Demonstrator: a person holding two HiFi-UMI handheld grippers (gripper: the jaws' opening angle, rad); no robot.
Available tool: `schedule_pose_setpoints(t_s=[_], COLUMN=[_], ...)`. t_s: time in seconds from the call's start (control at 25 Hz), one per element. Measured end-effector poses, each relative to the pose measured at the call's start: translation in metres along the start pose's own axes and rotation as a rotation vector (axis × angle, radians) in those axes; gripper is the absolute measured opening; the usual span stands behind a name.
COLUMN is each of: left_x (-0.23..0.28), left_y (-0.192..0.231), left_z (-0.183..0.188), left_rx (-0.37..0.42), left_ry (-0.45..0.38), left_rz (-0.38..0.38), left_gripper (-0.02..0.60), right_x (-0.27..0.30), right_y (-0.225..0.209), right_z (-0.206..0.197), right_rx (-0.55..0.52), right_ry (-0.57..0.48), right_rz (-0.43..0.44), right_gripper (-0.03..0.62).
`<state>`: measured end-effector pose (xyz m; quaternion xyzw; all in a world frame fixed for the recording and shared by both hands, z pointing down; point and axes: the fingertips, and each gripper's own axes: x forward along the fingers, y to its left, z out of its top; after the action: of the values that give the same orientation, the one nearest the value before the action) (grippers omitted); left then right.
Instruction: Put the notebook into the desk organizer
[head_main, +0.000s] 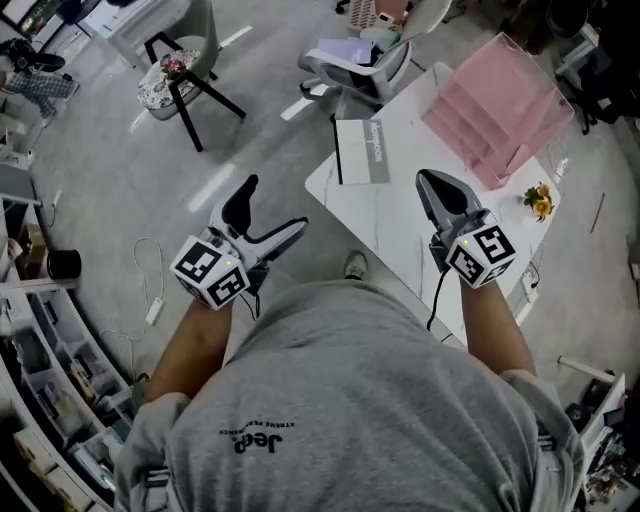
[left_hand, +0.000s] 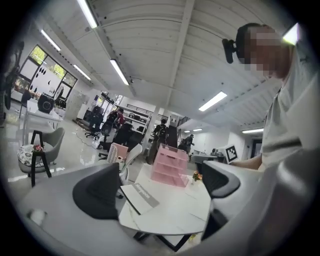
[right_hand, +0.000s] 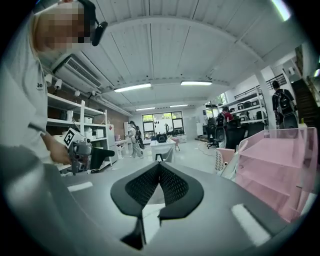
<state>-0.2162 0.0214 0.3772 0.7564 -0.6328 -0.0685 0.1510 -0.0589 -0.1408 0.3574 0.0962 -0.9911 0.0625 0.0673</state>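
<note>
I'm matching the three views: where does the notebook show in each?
Head view: notebook upper centre, left of the pink desk organizer.
Left gripper view: notebook lower centre, in front of the organizer.
Right gripper view: not in it.
Shared landmark: the organizer, at that view's right.

The notebook (head_main: 360, 152) lies flat on the white table (head_main: 395, 235), apart from the pink desk organizer (head_main: 497, 110)

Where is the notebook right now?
In the head view, the notebook lies flat at the left edge of the white table, just left of the pink desk organizer.
</note>
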Motion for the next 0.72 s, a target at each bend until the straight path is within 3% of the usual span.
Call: schedule_pose_setpoints(t_s=[0.16,0.4,0.56,0.72], left_x=[0.062,0.106,0.127,0.145], left_y=[0.017,0.055,0.086,0.122], left_z=[0.011,0.011,-0.002,-0.020], left_rx=[-0.055,-0.114,-0.141,-0.200], left_ry=[-0.019,0.040,0.089,0.140], left_rz=[0.042,0.060,0.025,-0.065], left_gripper=[0.548,0.548,0.548,0.548], right_x=[0.035,0.077,0.096,0.115], right_y=[-0.055,-0.092,-0.099,-0.098], right_z=[0.001,-0.001,-0.014,-0.017], right_rx=[-0.009,0.051,0.070,0.056], right_ry=[0.023,0.019,0.048,0.077], right_rz=[0.081,0.102,0.071,-0.013], right_gripper=[0.003,0.003,0.003,0.003])
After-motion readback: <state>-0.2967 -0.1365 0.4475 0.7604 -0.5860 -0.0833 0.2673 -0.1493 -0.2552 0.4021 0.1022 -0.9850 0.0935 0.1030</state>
